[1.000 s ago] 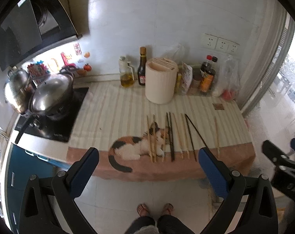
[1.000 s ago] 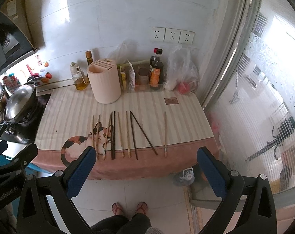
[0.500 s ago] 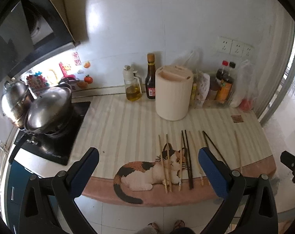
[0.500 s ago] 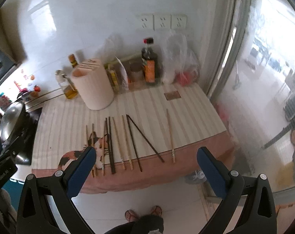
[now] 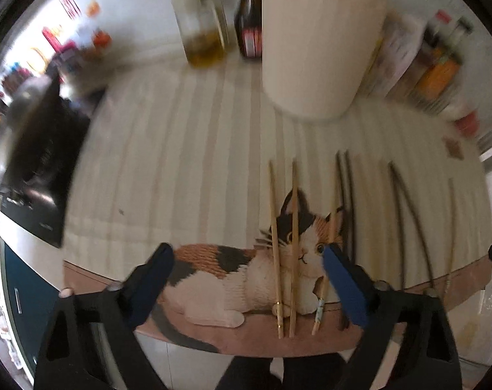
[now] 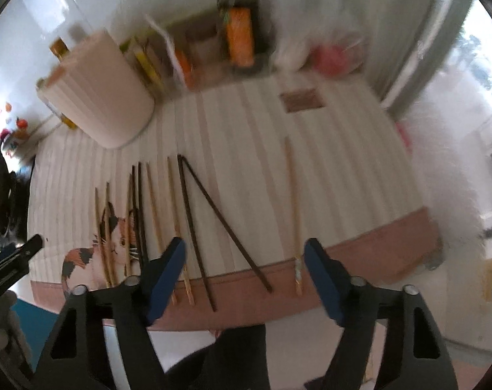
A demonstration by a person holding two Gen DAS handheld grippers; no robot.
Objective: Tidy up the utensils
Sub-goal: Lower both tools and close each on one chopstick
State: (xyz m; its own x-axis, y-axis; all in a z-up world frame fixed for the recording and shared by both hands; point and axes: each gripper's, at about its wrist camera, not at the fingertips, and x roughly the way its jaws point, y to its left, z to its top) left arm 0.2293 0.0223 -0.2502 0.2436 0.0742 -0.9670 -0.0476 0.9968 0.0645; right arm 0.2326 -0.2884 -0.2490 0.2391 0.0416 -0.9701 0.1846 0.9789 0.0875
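Both my grippers have dropped in close to the tabletop (image 5: pixel 168 149) within the last second, so the reach is on and the first pick is near, I judge. Nearest, at the bottom of the left view, my left gripper (image 5: pixel 246 279) has its fingers spread wide and empty over the cat print on the cloth. My right gripper (image 6: pixel 244 276), low in the right view, is likewise spread and holds nothing. Just past the fingers lie the chopsticks (image 5: pixel 285 247), a loose row across the lower middle of both frames. Their long axes run from the near cloth edge away toward the wall, thick ends nearest me; one dark pair (image 6: pixel 213 224) splays into a V. Beyond them, upper centre in the left view, stands the cream holder (image 5: pixel 317 42).
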